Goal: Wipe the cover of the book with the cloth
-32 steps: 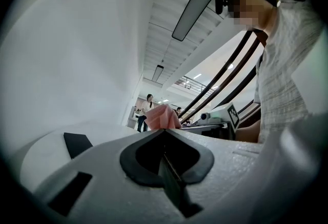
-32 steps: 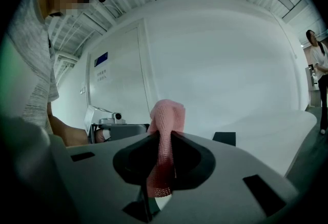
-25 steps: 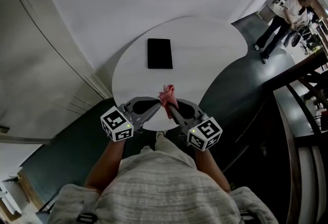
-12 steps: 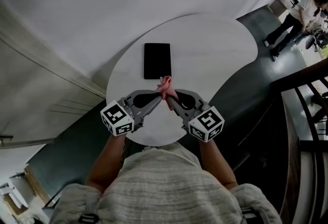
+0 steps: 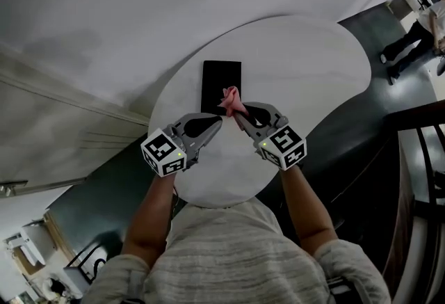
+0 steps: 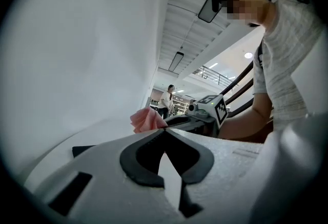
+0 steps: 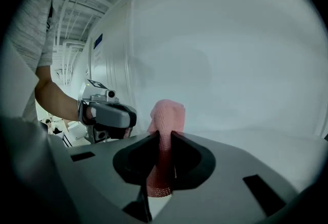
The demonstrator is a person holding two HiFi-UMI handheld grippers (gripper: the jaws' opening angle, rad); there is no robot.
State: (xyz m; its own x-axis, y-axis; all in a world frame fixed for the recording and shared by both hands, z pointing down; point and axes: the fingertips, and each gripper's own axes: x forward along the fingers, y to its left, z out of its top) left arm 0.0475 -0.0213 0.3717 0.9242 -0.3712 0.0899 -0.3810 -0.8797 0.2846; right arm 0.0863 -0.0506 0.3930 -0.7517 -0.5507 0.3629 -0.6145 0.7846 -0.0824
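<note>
1. Left gripper [image 5: 217, 122]: its jaws are pressed together with nothing between them. It hangs over the round white desk [image 5: 313, 73], just short of the book and not touching it.
2. The book [image 5: 221, 76], plain black, lies flat on the desk ahead of both grippers.
3. Right gripper [image 5: 237, 113]: it pinches a pink cloth [image 5: 230, 95] that bunches past its tips over the book's near edge. Whether they touch cannot be told.
4. Risk: nothing steadies the book, so a wiping stroke may push it across the smooth desk.
5. Risk: only a little cloth sticks out, so the hard jaw tips could scrape the cover, or the cloth could drag out of the pinch.
6. Writing: none can be read. The cover looks blank, and the gripper cubes carry only black-and-white square patterns.
</note>
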